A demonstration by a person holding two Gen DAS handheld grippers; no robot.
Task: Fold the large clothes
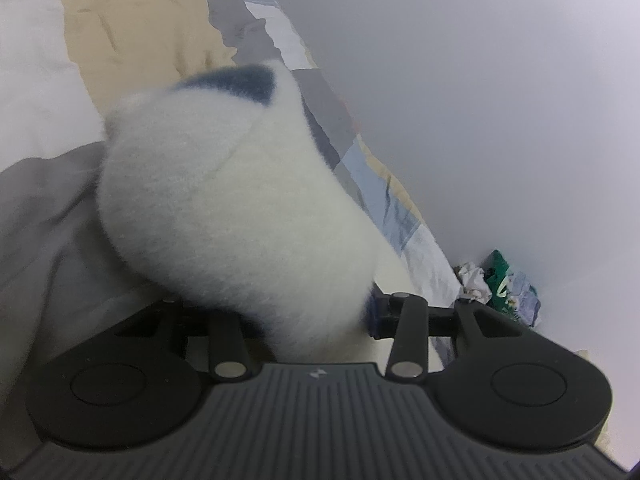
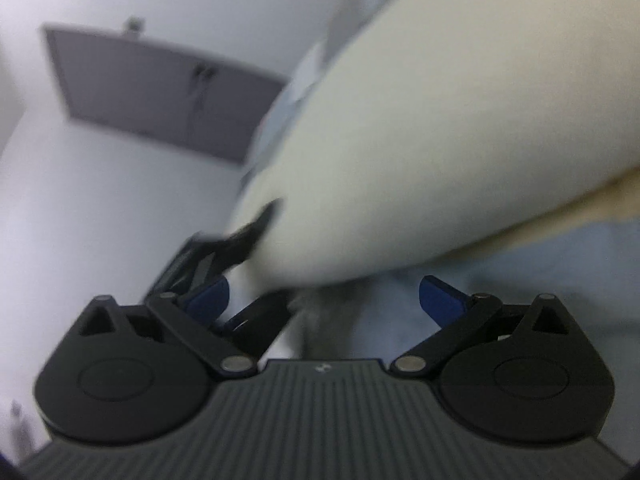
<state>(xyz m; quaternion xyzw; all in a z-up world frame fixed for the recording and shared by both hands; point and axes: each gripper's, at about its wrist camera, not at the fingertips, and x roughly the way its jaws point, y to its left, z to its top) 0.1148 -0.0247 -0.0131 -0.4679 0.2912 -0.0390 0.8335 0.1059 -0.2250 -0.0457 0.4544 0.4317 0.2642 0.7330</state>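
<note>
A fluffy white garment point(image 1: 224, 200) with a dark blue patch bulges up in front of the left wrist camera. My left gripper point(image 1: 316, 312) is shut on it; the fabric hides the fingertips. In the right wrist view the same white garment point(image 2: 400, 152) stretches across, blurred. My right gripper point(image 2: 324, 300) is open, with its blue pads point(image 2: 438, 300) wide apart and the cloth just ahead of them. The other gripper point(image 2: 240, 240) shows dark at the garment's lower left edge.
A patchwork bedcover point(image 1: 132, 32) in beige, grey and light blue lies under the garment. A grey cloth point(image 1: 44, 208) lies at the left. A white wall point(image 1: 480, 100) runs along the bed, with a pile of small items point(image 1: 496, 280) at its foot. A grey door point(image 2: 152, 92) shows at left.
</note>
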